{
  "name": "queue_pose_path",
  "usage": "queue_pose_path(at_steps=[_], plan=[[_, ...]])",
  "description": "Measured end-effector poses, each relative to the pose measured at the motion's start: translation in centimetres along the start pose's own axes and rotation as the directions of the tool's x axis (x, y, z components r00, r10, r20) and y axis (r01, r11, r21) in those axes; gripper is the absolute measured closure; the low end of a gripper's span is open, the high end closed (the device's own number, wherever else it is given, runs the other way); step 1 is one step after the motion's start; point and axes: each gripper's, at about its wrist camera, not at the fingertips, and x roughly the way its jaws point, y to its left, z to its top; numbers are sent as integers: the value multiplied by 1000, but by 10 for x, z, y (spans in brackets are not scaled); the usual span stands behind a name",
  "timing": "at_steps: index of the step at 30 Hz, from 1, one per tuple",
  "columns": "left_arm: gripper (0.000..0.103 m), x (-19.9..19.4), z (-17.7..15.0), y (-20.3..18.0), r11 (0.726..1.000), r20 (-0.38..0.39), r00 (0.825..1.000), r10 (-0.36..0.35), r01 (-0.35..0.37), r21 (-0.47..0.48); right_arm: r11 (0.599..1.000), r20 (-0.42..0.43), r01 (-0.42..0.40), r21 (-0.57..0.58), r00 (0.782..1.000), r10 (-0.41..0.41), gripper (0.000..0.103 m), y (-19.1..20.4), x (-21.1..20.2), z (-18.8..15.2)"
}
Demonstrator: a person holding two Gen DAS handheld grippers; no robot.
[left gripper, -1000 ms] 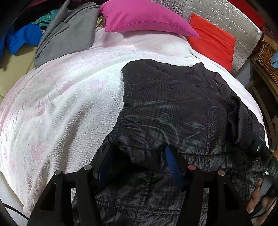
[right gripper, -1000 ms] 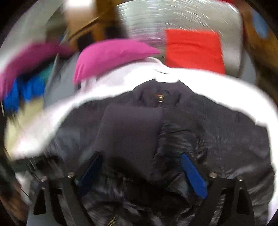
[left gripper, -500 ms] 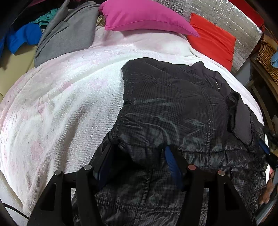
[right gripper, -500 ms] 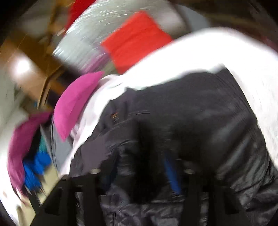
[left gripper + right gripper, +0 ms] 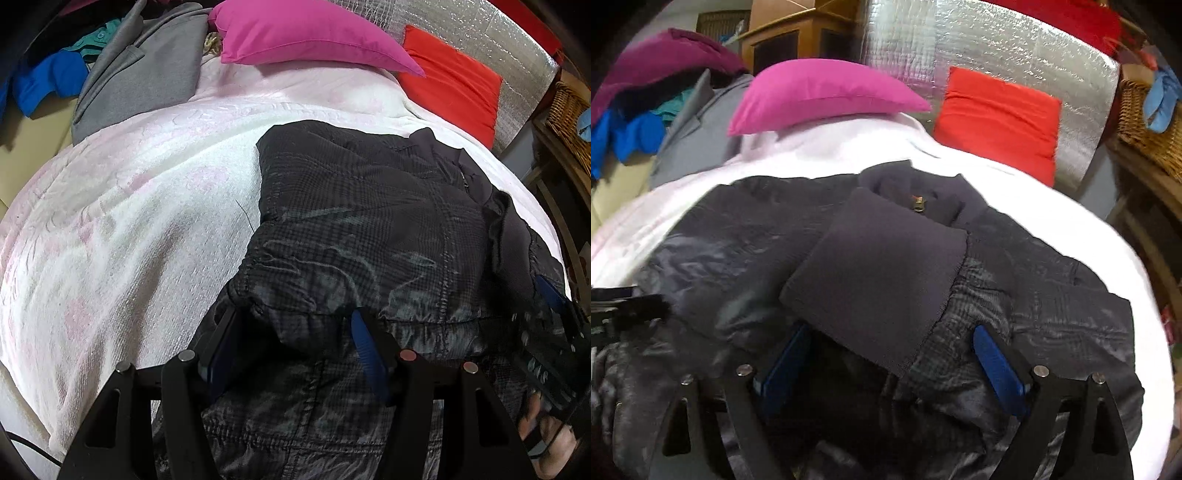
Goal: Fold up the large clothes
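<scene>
A dark plaid puffer jacket lies on a white and pink blanket on a bed. My left gripper is at the jacket's near left part, shut on a bunched fold of it. One sleeve is folded across the jacket's chest, and its plain knit cuff lies on top. My right gripper straddles that sleeve just behind the cuff. Its jaws are opening and the blue pads stand beside the fabric without pinching it. The jacket's zipper pull shows at the collar.
A pink pillow and a red cushion lean at the head of the bed against a silver foil panel. Grey and blue clothes pile up at far left. A wicker basket stands right. A hand holds the right gripper.
The right gripper swung aside and rolled, putting the cuff left of its jaws, then came back level with the sleeve between them. The left gripper and its fold have not moved.
</scene>
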Motion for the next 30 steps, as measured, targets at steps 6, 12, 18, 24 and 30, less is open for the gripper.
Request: queue_pose_path(at_steps=[6,12,18,24,30], plan=[[41,-1,1,4,1000,-2,1000,-13,13,-5,907,83,-187,378,982,168,53,-75,-16,3],[41,-5,-1,7,1000,-1,1000,-20,20,-8,623,187,-311,718,948,258,53,-167,-25,-32],[41,-5,-2,4,1000,-1,1000,-7,7,-3,342,334,-475,811,855,397,43,-207,-12,-61],[41,-4,-1,7,1000,-5,1000,-19,19,-9,213,440,-524,825,831,339,15,-229,-29,-75],[41,-6,-2,5,1000,5,1000,-5,5,5,361,308,-410,838,900,309,62,-218,-20,-65]])
